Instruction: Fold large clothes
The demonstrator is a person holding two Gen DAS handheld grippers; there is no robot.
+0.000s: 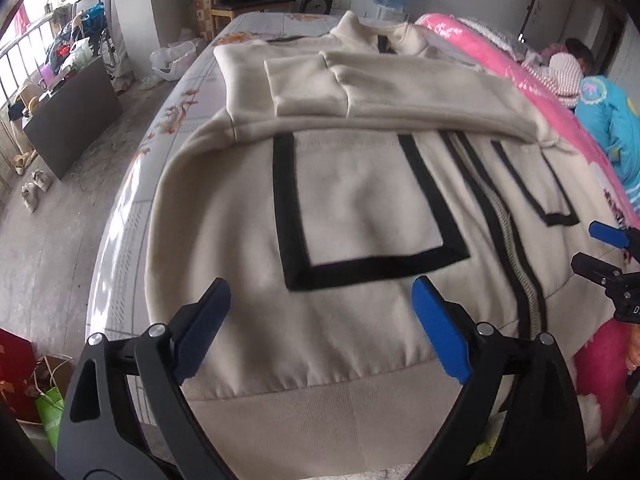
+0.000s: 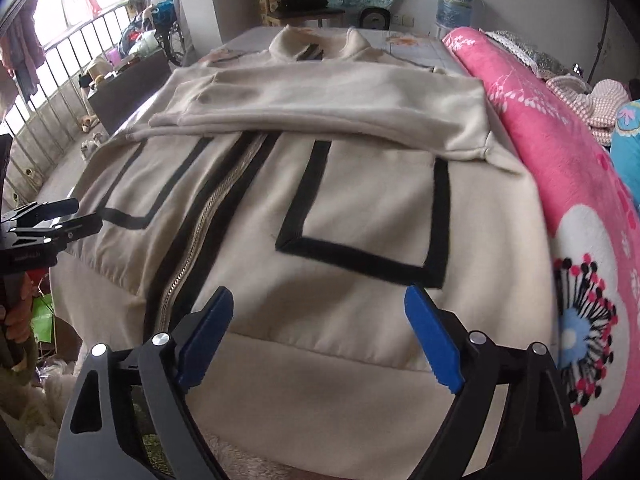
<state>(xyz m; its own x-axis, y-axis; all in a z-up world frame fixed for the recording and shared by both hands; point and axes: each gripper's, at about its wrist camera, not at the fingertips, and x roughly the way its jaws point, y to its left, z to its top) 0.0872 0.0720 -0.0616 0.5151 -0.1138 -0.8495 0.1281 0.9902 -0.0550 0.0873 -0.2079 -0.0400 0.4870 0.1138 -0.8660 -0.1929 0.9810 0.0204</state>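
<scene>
Cream zip-front fleece jacket point(image 1: 360, 208) with black-outlined square pockets lies flat, front up, on the bed point(image 1: 132, 200), both sleeves folded across its chest. Over its ribbed hem point(image 2: 320, 392) the left gripper point(image 1: 320, 328) and the right gripper point(image 2: 320, 328) hover with jaws wide apart, nothing between them. A pink floral blanket point(image 2: 560, 184) lies just beside the jacket.
</scene>
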